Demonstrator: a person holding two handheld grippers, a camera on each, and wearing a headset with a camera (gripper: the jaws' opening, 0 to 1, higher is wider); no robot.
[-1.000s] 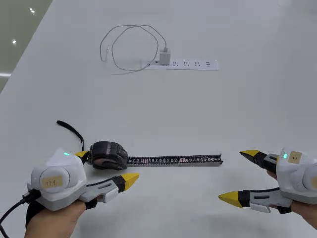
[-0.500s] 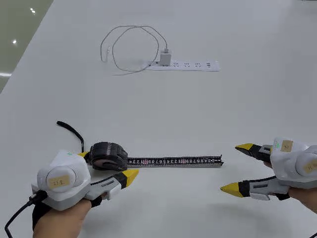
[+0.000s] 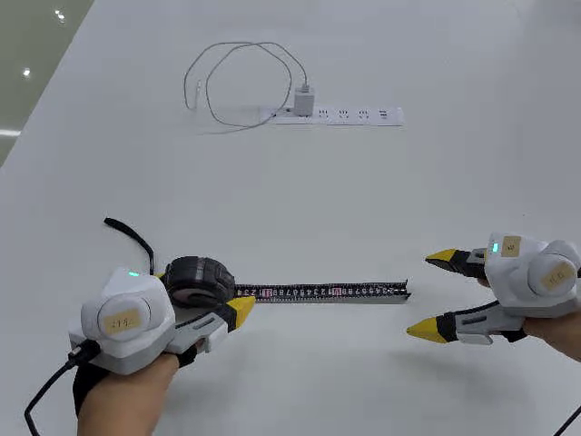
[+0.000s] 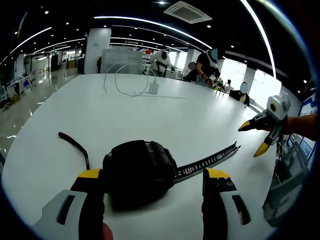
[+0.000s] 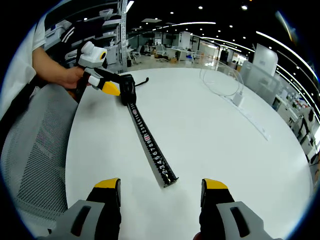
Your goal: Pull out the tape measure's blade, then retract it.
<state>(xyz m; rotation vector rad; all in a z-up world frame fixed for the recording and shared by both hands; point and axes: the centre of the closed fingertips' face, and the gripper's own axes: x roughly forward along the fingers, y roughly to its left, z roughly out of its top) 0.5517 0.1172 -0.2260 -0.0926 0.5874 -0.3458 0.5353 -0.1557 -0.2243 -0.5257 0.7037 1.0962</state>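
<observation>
The black tape measure case (image 3: 198, 280) lies on the white table (image 3: 300, 200), its blade (image 3: 327, 292) drawn out to the right. My left gripper (image 3: 200, 292) is open, with one jaw on each side of the case. In the left gripper view the case (image 4: 140, 170) sits between the yellow tips of the left gripper (image 4: 154, 174), beside the left one and apart from the right one. My right gripper (image 3: 432, 294) is open just right of the blade's end hook (image 3: 405, 292). The hook (image 5: 170, 181) lies between the right gripper (image 5: 161, 184) tips without touching them.
The case's black wrist strap (image 3: 127, 234) trails off to the left. A white power strip (image 3: 349, 115) with a plugged charger (image 3: 303, 102) and a looped white cable (image 3: 241, 82) lies at the far side. The table's edge runs along the left. A mesh chair (image 5: 35, 150) stands beside the table.
My left gripper has moved forward, so its jaws now flank the case. The right gripper has shifted up and a little toward the blade's end. The tape measure has not moved.
</observation>
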